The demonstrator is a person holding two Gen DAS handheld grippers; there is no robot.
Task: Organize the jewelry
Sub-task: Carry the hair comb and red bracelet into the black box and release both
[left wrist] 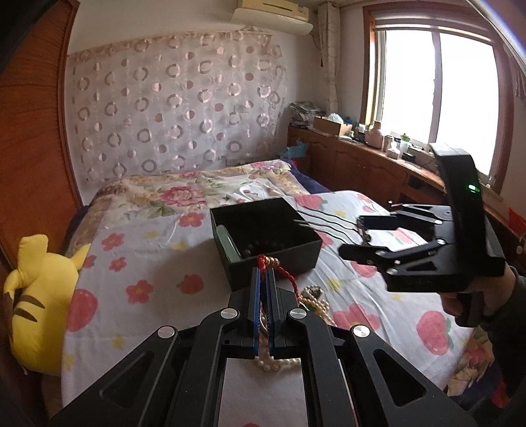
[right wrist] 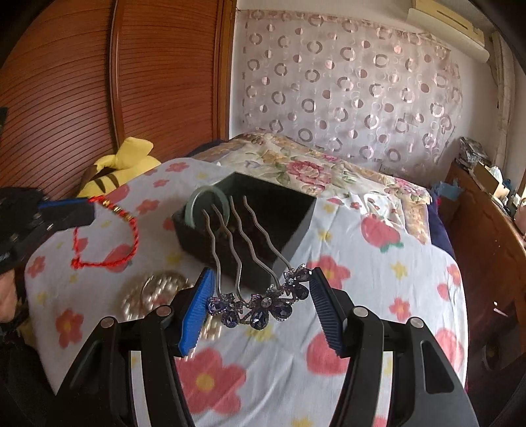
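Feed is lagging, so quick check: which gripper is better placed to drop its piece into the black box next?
Right. The right gripper holds the hair comb with its prongs already over the black box. The left gripper, pinching the red cord bracelet, sits short of the box's near wall.

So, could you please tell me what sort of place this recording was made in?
Most likely a home bedroom: a bed under a floral bedspread, a yellow plush toy at its edge, a wall air conditioner and a cluttered window ledge.
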